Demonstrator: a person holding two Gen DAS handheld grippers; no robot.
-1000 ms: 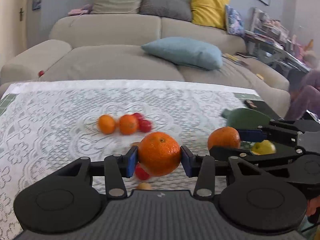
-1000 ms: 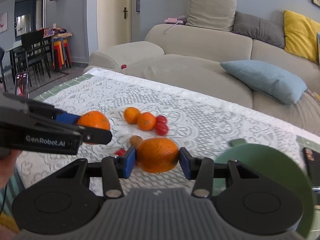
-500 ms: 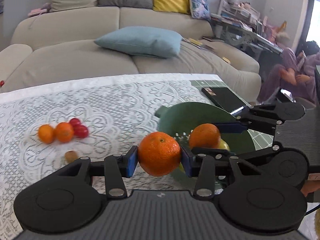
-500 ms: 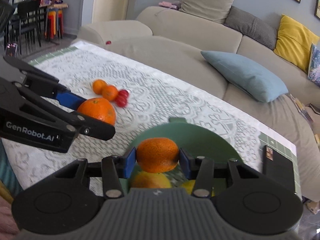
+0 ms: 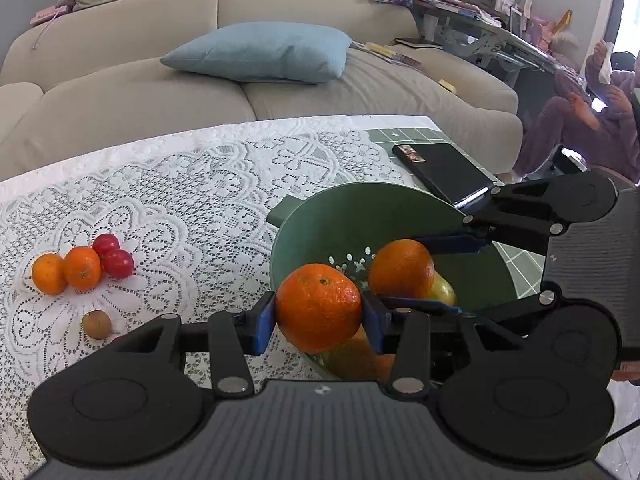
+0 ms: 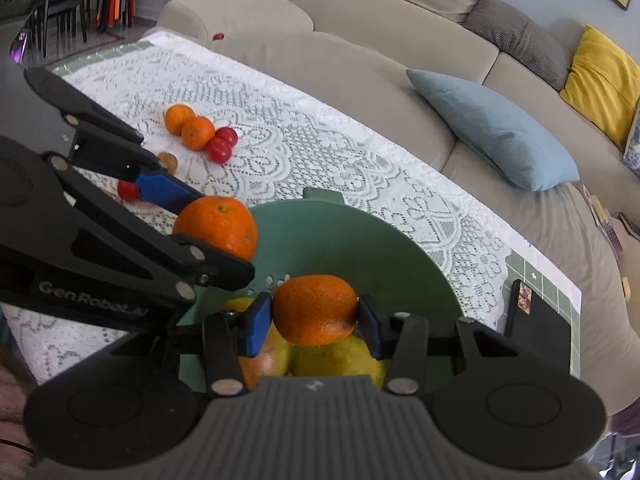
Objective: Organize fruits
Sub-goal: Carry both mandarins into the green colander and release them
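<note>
Both tongs clamp oranges over the green bowl point(image 6: 400, 264): left tongs point(image 5: 319, 320), right tongs point(image 6: 314, 322). Fruit already inside; small oranges point(image 5: 66, 272) and tomatoes point(image 5: 114, 256) wait on the table point(image 5: 200, 184).

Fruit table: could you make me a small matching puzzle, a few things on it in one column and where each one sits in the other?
Things:
1. orange in left gripper
2. red cherry tomatoes
3. black phone
4. yellow-green fruit

Places:
A. inside the green colander
B. on the lace cloth beside two small oranges
C. held over the colander's near rim
D. on the green table corner past the colander

Pairs: 1-C, 2-B, 3-D, 4-A
</note>
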